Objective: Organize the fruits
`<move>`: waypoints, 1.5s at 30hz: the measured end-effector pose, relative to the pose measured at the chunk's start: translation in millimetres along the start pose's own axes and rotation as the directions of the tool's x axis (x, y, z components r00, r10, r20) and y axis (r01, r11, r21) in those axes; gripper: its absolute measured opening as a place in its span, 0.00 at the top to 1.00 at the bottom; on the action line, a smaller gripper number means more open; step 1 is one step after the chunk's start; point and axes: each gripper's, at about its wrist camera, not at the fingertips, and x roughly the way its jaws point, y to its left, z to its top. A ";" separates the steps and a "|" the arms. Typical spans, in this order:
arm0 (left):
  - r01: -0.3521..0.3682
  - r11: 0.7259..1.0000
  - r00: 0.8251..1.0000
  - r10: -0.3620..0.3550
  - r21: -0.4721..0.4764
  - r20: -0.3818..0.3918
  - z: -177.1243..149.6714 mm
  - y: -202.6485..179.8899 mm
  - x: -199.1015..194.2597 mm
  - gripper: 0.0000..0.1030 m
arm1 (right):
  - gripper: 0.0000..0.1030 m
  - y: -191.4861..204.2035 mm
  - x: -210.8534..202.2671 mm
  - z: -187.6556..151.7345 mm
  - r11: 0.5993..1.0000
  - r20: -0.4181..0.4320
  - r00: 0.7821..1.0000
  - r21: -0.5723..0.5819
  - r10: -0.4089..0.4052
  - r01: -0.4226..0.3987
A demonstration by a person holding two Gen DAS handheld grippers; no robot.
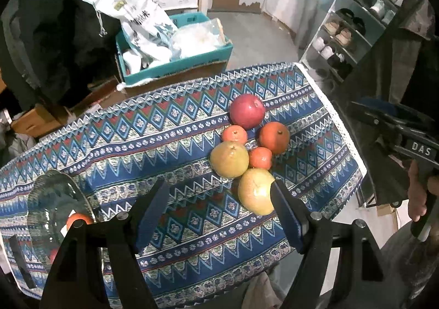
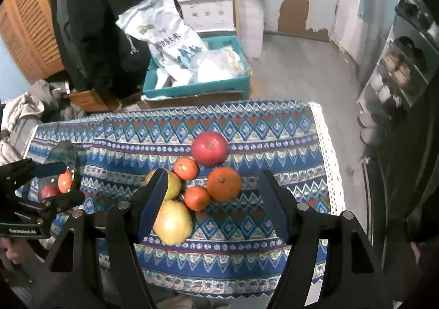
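Note:
Fruit lies in a cluster on the patterned tablecloth [image 1: 164, 144]: a red apple [image 1: 247, 111], a large orange [image 1: 274, 136], two small tangerines [image 1: 235, 134] [image 1: 260, 157], a yellow-green pear [image 1: 230, 158] and a yellow apple [image 1: 255, 193]. A clear glass bowl [image 1: 52, 199] at the table's left holds an orange fruit [image 1: 78, 220] and a red one. My left gripper [image 1: 219, 209] is open and empty, its right finger beside the yellow apple. My right gripper [image 2: 212, 206] is open and empty above the cluster, with the yellow apple [image 2: 172, 222] by its left finger.
A teal crate [image 1: 175, 62] with a white sack and plastic bags stands on the floor behind the table. A shoe rack [image 1: 354, 32] is at the right. Cardboard boxes and clothes lie at the left. The table's white-trimmed right edge [image 1: 340, 128] is near the fruit.

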 end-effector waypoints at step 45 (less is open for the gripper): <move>0.073 0.975 0.964 -0.123 -0.208 -0.236 26.0 6.5 187.8 0.25 | 0.32 -34.5 149.4 1.8 0.998 -0.326 0.944 0.061 0.047 -0.029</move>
